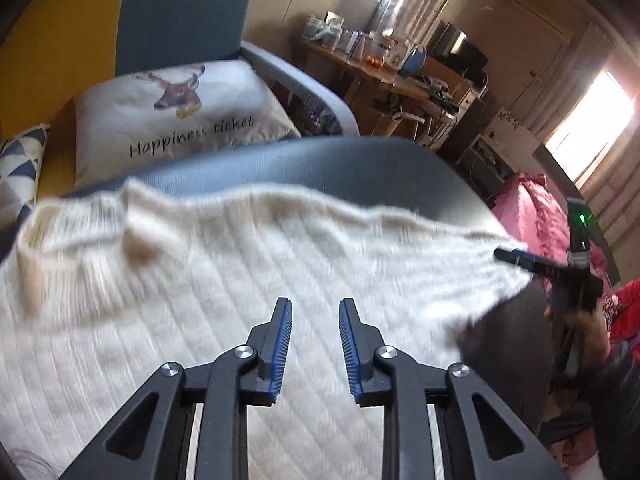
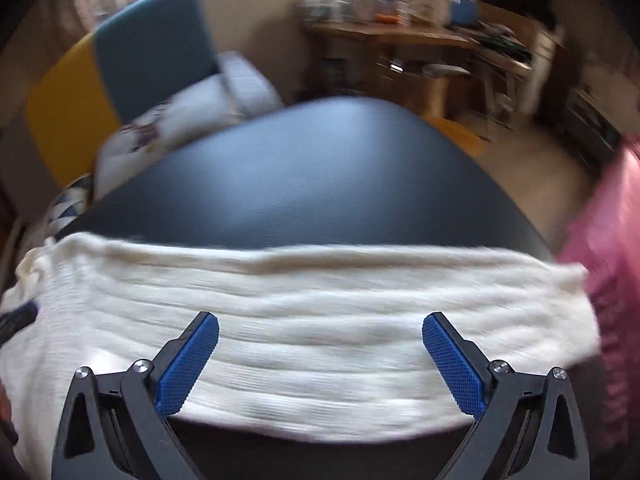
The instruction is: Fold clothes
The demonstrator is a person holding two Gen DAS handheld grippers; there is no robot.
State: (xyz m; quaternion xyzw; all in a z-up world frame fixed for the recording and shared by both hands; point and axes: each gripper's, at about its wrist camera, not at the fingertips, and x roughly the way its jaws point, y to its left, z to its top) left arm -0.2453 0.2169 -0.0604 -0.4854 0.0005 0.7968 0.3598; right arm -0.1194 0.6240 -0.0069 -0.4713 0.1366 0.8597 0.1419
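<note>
A cream ribbed knit sweater [image 1: 200, 292] lies spread on a dark blue-grey table [image 1: 320, 164]. The left wrist view shows my left gripper [image 1: 315, 312] hovering over the middle of the sweater, open, with a narrow gap and nothing between its blue pads. The right gripper [image 1: 516, 258] shows at the sweater's right edge, held by a hand. In the right wrist view, the sweater [image 2: 304, 320] forms a wide folded band across the table [image 2: 304, 184]. My right gripper [image 2: 320, 332] is wide open just above that band, empty. Both views are motion-blurred.
A white deer-print cushion [image 1: 176, 120] and a patterned cushion [image 1: 20, 168] sit on a blue and yellow sofa [image 1: 180, 12] behind the table. A cluttered wooden desk [image 1: 384, 72] stands further back. Pink fabric [image 1: 536, 208] lies to the right of the table.
</note>
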